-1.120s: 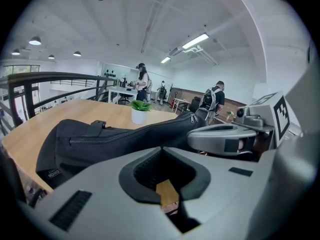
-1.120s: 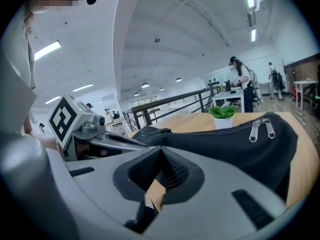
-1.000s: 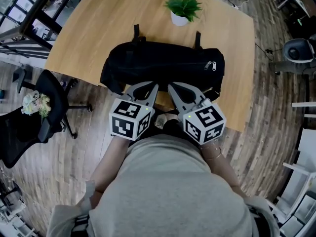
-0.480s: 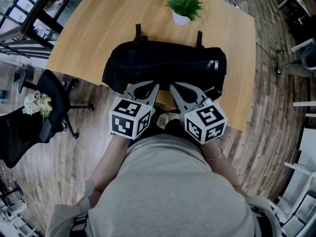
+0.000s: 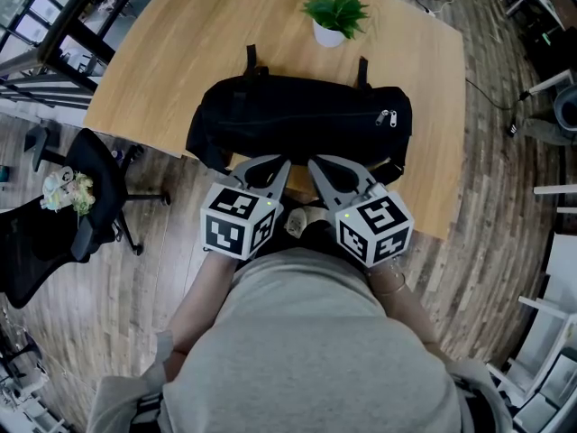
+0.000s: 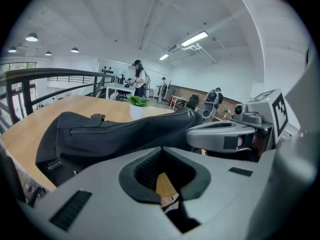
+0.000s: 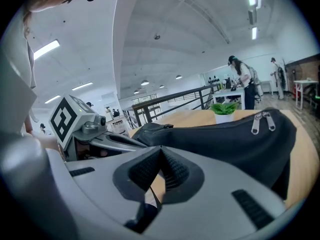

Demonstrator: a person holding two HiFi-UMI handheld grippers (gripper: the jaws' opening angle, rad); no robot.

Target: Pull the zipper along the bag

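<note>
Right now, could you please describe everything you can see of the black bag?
The black bag is a long, soft fabric holdall lying lengthwise on the wooden table, near its front edge. Its top zipper looks closed, with two silvery pulls together at the right end. Two strap loops stick out on the far side; a small label shows on its left end. The left tool and right tool, both shut and empty, sit at its near side; contact is unclear.
</note>
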